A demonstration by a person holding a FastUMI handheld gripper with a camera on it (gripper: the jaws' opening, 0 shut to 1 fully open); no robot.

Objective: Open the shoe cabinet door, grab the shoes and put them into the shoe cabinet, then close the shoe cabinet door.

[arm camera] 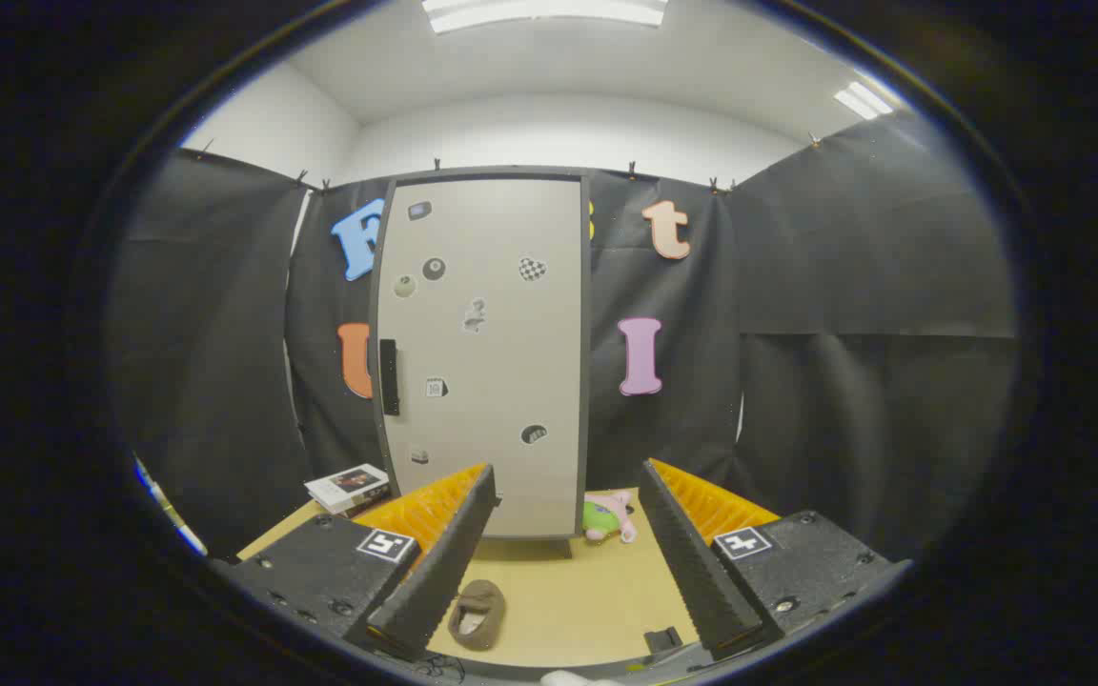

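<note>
Straight ahead, a tall pale grey shoe cabinet (pixel 497 362) with a dark frame stands upright on a light wooden tabletop (pixel 568 600), backed by black cloth walls. Its door is closed, with a black vertical handle (pixel 389 377) near the left edge and several small stickers (pixel 532 269) scattered across the flat front.

Down low, the handheld gripper (pixel 549 562) points toward the cabinet with its two ridged fingers (pixel 444 562) spread wide apart, gripping nothing. Each finger sits on a black block carrying a small square black-and-white marker (pixel 387 546).

Between the fingers, close to the left one and near their base, a single brown soft slipper (pixel 477 615) lies on the tabletop, its opening facing up. It sits well short of the cabinet and touches neither finger.

Beyond the fingertips, just right of the cabinet's foot, a small plush toy in pink and green (pixel 609 517) lies on the table. To the left of the cabinet, past the left finger, a small stack of books (pixel 351 488) rests on the table's far corner. White ceiling lights glow overhead.
</note>
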